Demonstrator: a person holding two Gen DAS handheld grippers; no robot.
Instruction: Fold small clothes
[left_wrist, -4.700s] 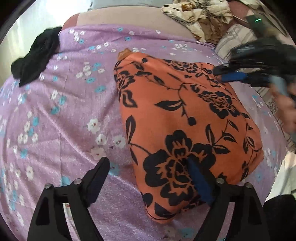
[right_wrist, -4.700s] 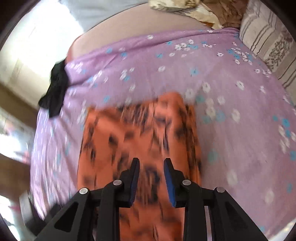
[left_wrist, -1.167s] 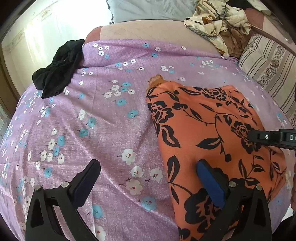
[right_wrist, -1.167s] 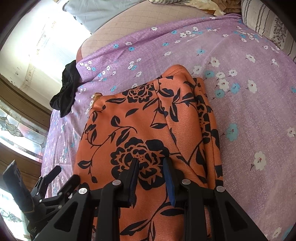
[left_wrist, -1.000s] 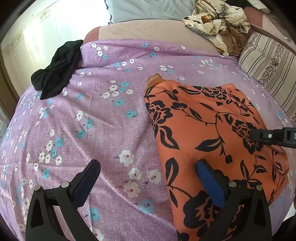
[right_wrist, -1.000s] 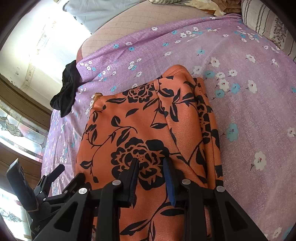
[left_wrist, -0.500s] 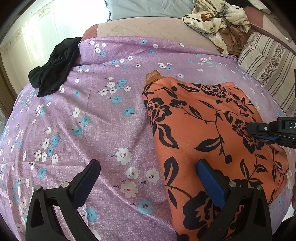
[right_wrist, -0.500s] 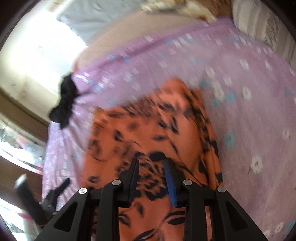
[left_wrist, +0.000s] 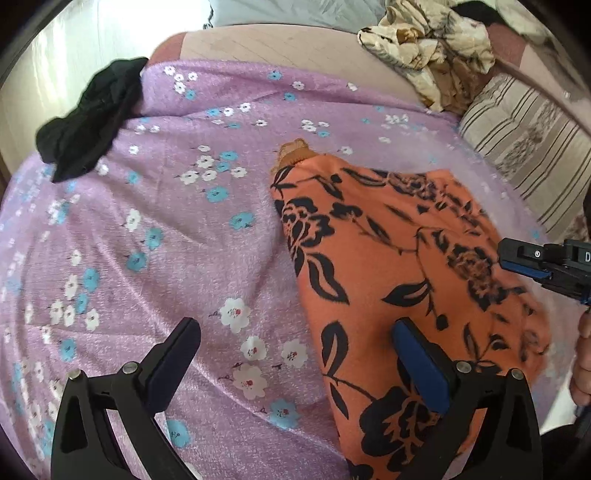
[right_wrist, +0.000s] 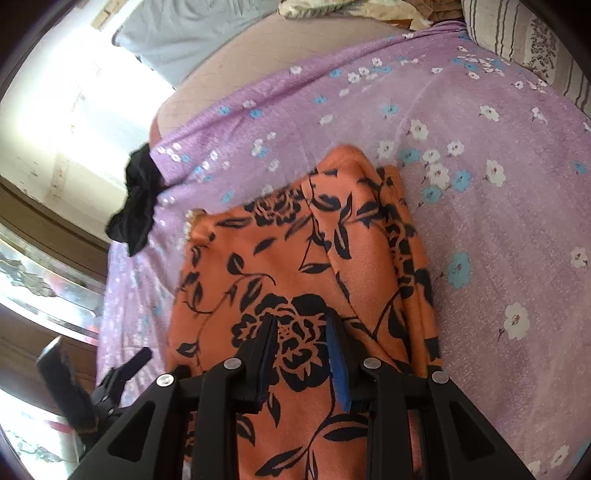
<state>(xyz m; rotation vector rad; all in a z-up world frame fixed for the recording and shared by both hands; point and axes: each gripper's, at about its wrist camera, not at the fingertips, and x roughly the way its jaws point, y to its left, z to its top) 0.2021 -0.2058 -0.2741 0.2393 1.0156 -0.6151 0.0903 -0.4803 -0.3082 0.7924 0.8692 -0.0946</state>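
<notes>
orange fabric with a black flower print (left_wrist: 399, 266), already folded into a long rectangle, lies flat on the lilac bedsheet dotted with white and blue blossoms (left_wrist: 166, 229). it sits toward my right side of the bed, one short end pointing at the striped pillow (left_wrist: 528, 147).

my left gripper (left_wrist: 295, 350) is spread wide and holds nothing; one finger hangs over bare sheet, the other over the cloth's near edge. my right gripper (right_wrist: 301, 347) is narrowed to a slim gap above the big printed rose, with no fabric visibly pinched between the pads.

compared with a few seconds ago, the garment keeps the same neat outline while both grippers have pulled back slightly. i judge this fold finished and the piece released.

a crumpled black garment (left_wrist: 88, 114) waits at the far left corner, and a cream patterned heap (left_wrist: 428, 48) lies beyond the sheet; either could be next.
</notes>
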